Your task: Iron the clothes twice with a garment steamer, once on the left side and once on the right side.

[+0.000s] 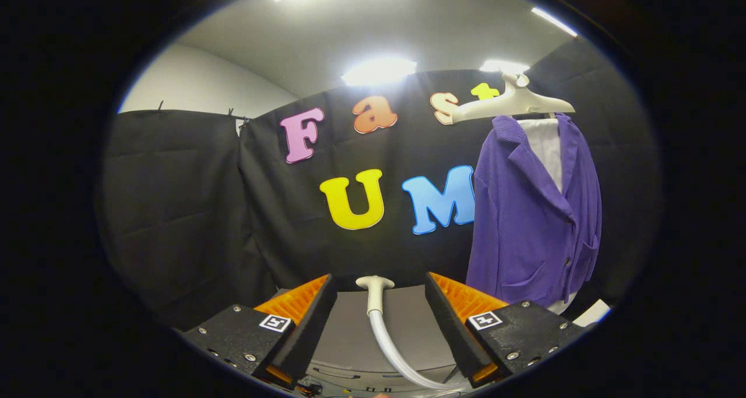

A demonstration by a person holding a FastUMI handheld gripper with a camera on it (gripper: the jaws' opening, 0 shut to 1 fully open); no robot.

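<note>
A purple jacket (533,211) over a white inner garment hangs on a pale hanger (513,104) against the booth wall, beyond my fingers and off to the right. The garment steamer head (375,290), cream with a whitish hose (390,345) curling down from it, stands upright between my two fingers. My gripper (380,284) is open: both fingers stand well apart from the steamer head, touching nothing.
A grey tabletop (408,322) lies under the steamer, with the black cloth wall just behind it. A white object (591,313) sits low at the right below the jacket's hem. Ceiling lights glare overhead.
</note>
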